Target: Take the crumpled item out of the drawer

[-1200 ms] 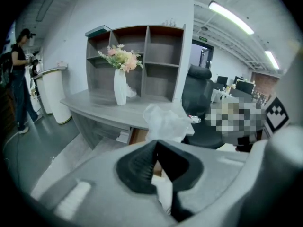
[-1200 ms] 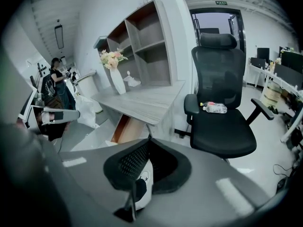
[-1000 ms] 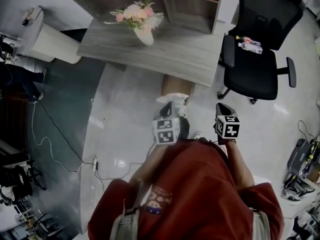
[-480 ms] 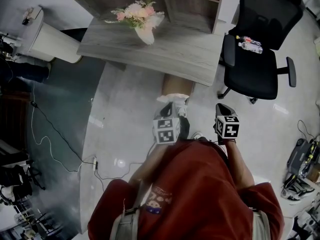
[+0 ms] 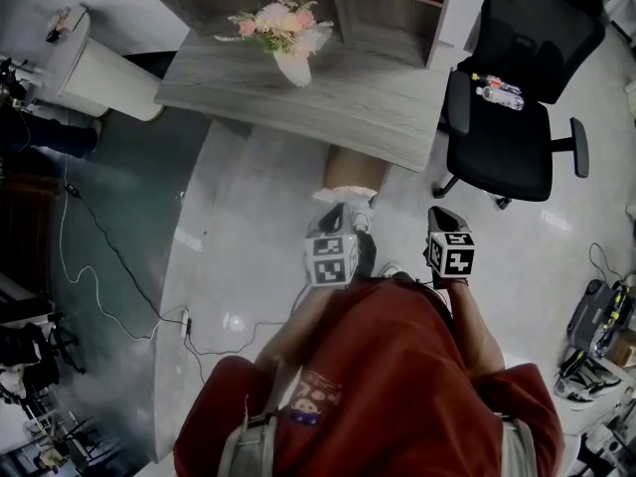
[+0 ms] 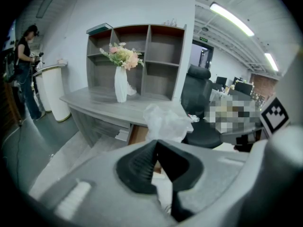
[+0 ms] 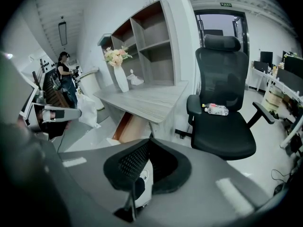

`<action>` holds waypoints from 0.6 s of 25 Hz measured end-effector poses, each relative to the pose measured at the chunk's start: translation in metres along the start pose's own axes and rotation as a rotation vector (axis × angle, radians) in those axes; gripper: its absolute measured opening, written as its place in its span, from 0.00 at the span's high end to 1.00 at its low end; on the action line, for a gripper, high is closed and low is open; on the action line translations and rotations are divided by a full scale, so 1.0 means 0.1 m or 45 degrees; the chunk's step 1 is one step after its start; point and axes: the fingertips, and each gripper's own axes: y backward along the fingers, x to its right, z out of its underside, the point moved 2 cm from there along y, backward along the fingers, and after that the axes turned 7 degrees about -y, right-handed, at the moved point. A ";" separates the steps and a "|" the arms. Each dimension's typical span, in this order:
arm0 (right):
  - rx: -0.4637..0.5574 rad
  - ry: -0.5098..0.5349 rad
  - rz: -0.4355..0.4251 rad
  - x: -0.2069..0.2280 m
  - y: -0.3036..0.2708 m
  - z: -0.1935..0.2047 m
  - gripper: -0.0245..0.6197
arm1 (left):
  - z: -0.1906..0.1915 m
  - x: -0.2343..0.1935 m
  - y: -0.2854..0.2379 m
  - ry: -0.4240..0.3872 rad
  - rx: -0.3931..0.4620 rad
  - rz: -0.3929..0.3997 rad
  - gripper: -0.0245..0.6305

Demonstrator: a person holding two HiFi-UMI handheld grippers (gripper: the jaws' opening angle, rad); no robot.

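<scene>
Hardly anything is changing from a moment ago. The grey desk is drifting a touch rightward in the head view, the bystander at the left edge is shifting, and both claws are staying put. The open drawer is sitting half tucked under the desk, so I cannot see into it. The left gripper is clamping shut on the crumpled white item, which is bunching up just past its tips, in front of the drawer. The right gripper is pinching closed on nothing.
</scene>
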 end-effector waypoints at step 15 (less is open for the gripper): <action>-0.016 0.027 -0.019 -0.04 -0.06 -0.03 0.96 | 0.01 -0.04 -0.03 0.006 0.002 -0.010 0.97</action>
